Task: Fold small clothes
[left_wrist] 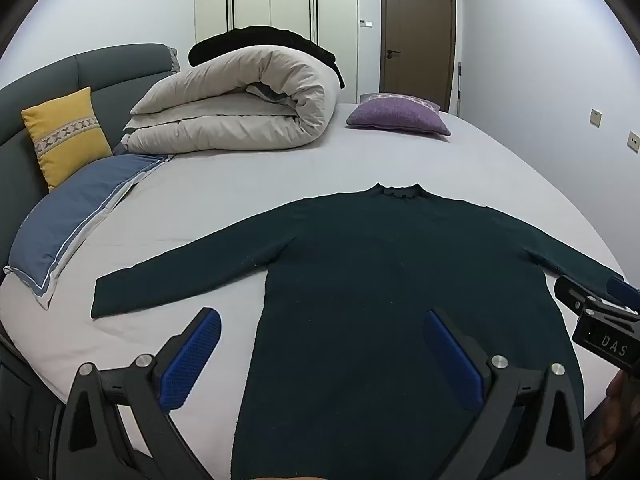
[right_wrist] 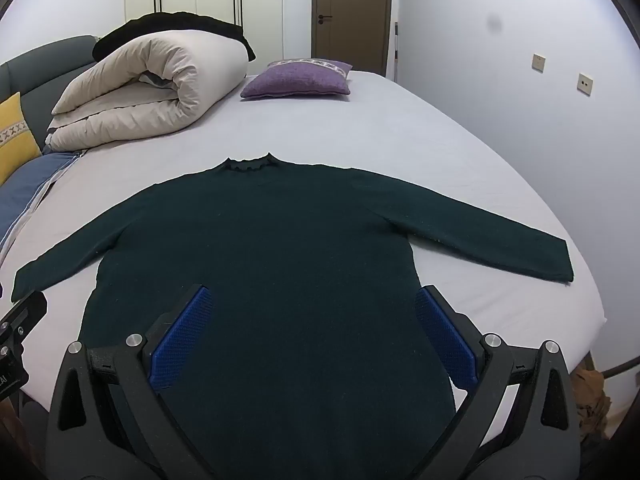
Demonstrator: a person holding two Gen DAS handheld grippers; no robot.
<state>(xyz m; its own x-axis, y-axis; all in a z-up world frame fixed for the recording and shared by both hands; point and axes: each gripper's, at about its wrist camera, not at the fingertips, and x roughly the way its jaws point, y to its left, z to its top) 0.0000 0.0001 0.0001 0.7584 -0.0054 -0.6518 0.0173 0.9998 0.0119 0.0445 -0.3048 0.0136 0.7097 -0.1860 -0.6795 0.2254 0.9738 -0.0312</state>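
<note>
A dark green sweater [left_wrist: 384, 280] is spread flat on the bed sheet [left_wrist: 224, 200], collar at the far end, both sleeves stretched outward. The left gripper [left_wrist: 320, 356] is held above the near hem with its jaws spread wide and nothing between them; its left finger is seen over bare sheet, its right finger over the sweater's body. The right gripper [right_wrist: 316, 332] is likewise held wide and empty (both blue pads [right_wrist: 182, 336] are seen over the lower body of the garment). Beyond the collar, a rolled beige duvet [right_wrist: 132, 92] and a purple cushion [right_wrist: 298, 80] are seen.
</note>
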